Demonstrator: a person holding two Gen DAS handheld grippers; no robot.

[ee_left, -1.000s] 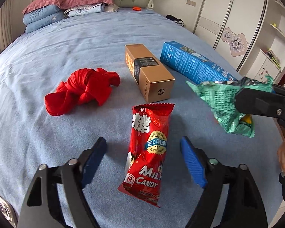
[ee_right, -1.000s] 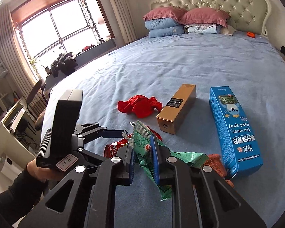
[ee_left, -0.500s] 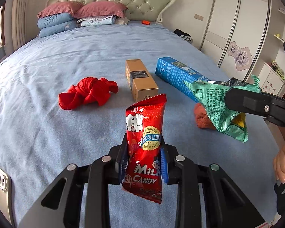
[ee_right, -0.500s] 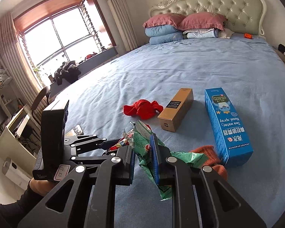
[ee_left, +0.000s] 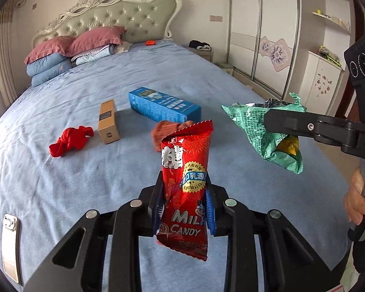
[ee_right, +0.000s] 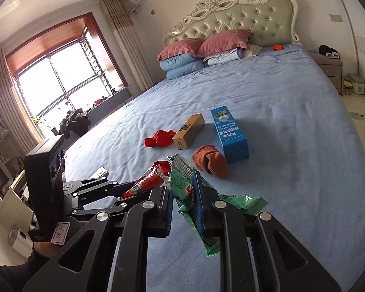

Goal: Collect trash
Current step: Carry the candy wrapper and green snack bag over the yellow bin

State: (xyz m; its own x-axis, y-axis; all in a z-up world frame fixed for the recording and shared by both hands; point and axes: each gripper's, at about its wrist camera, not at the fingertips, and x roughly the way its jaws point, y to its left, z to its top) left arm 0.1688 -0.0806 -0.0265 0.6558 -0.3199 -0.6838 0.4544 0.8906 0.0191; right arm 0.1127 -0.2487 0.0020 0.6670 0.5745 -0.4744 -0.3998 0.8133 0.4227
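My left gripper [ee_left: 184, 204] is shut on a red milk candy wrapper [ee_left: 186, 170], which stands upright above the blue bed [ee_left: 60, 170]. To its right, my right gripper [ee_left: 267, 121] holds a crumpled green snack wrapper [ee_left: 255, 126] in the air. In the right wrist view the right gripper [ee_right: 183, 199] is shut on that green wrapper [ee_right: 231, 202], and the left gripper [ee_right: 124, 189] with the red wrapper [ee_right: 148, 180] sits just to its left. A brown box [ee_left: 107, 121] and a blue box [ee_left: 163, 105] lie on the bed further off.
A red cloth [ee_left: 69, 141] lies left of the brown box, and an orange-brown cloth [ee_right: 209, 161] lies by the near end of the blue box. Pillows [ee_left: 73, 48] are stacked at the headboard. A phone [ee_left: 9, 243] rests near the bed's front left edge. Wardrobes [ee_left: 267, 36] stand right.
My left gripper closed on the red candy wrapper and lifted it off the bed. Both grippers pulled back from the boxes, the right one still carrying the green wrapper.
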